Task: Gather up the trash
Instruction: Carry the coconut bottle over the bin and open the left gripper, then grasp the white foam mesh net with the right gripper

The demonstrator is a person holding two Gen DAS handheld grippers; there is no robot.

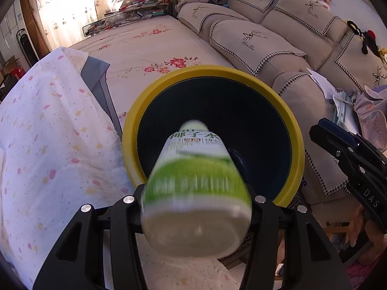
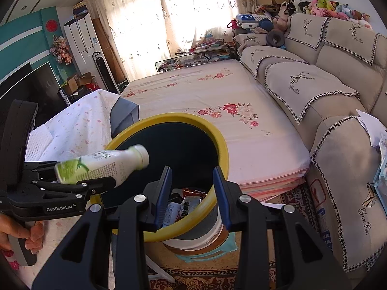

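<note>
Closest to the left wrist camera is the blurred base of a white and green plastic bottle, clamped at its lower body between the two black fingers of the left gripper; its capped end points away from the lens, over the dark mouth of a yellow-rimmed trash bin. From the right wrist view the same bottle lies nearly level, tilted a little with the cap uppermost, reaching in from the left with its neck over the near-left part of the bin's rim; the left gripper is held by a hand at the lower left edge. The right gripper stands with its blue-padded fingers apart, one inside the bin's near rim and the other outside it; whether the pads touch the rim is hard to tell, but they do not look closed on it. Inside the bin lie crumpled snack wrappers, near the bottom. The bin stands on a patterned rug just beside a low bed with a pink floral sheet; a white speckled blanket lies heaped on the bed's left side; a beige sofa with deer-embroidered covers runs along the right, with plush toys lined up on its back.
</note>
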